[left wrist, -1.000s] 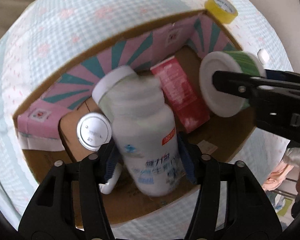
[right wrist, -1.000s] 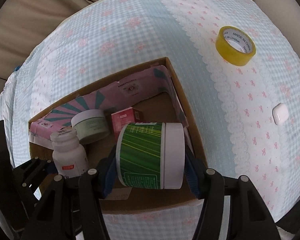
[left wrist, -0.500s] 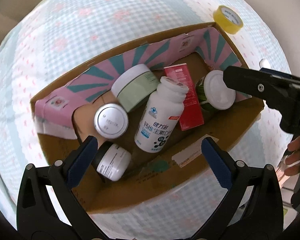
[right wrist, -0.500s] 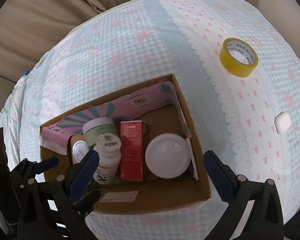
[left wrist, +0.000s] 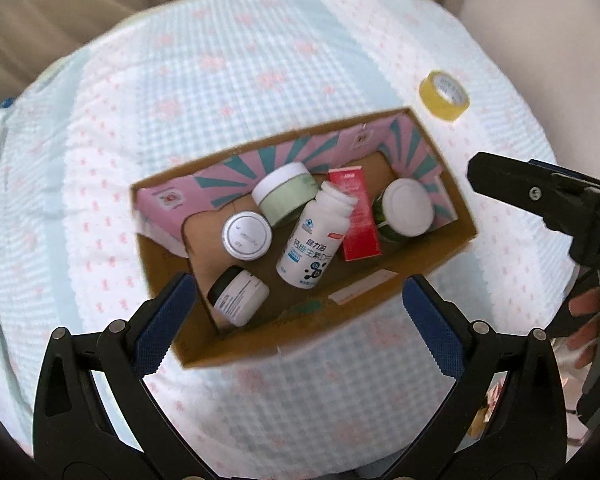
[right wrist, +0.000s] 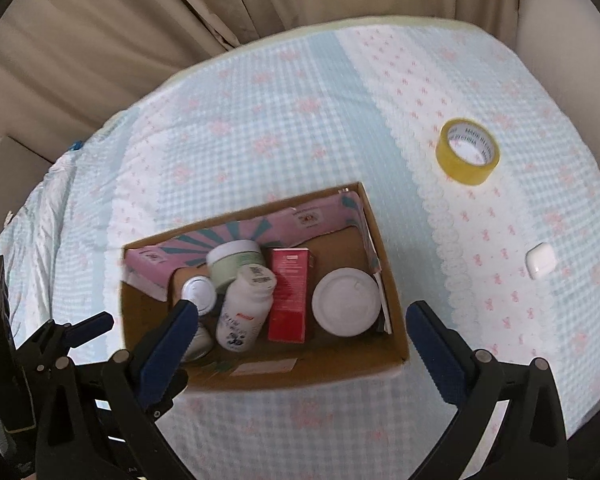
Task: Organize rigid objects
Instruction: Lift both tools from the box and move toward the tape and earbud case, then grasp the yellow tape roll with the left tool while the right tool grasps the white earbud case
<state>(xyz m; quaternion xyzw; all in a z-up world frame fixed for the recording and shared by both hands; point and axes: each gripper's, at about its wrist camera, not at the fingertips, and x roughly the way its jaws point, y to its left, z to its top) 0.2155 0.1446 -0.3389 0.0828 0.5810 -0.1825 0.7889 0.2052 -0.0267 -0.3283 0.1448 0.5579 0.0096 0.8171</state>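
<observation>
A cardboard box [left wrist: 432,276] [right wrist: 352,372] with a pink and teal lining sits on the checked cloth. Inside lie a white pill bottle [left wrist: 314,240] [right wrist: 244,308], a red carton [left wrist: 354,216] [right wrist: 290,294], a green jar with a white lid [left wrist: 406,208] [right wrist: 346,296], a pale green jar [left wrist: 286,196] [right wrist: 234,262], a silver-lidded jar [left wrist: 247,235] [right wrist: 198,292] and a small white jar [left wrist: 238,298]. My left gripper [left wrist: 296,320] is open and empty above the box's near wall. My right gripper [right wrist: 300,344] is open and empty above the box.
A roll of yellow tape [left wrist: 444,94] [right wrist: 468,156] lies on the cloth beyond the box to the right. A small white case [right wrist: 540,260] lies further right. Beige curtains [right wrist: 180,20] hang behind the table. The right gripper's arm shows in the left wrist view [left wrist: 560,208].
My left gripper let go of the white pill bottle and my right let go of the green jar; both now lie in the box. Both grippers opened and pulled back and up.
</observation>
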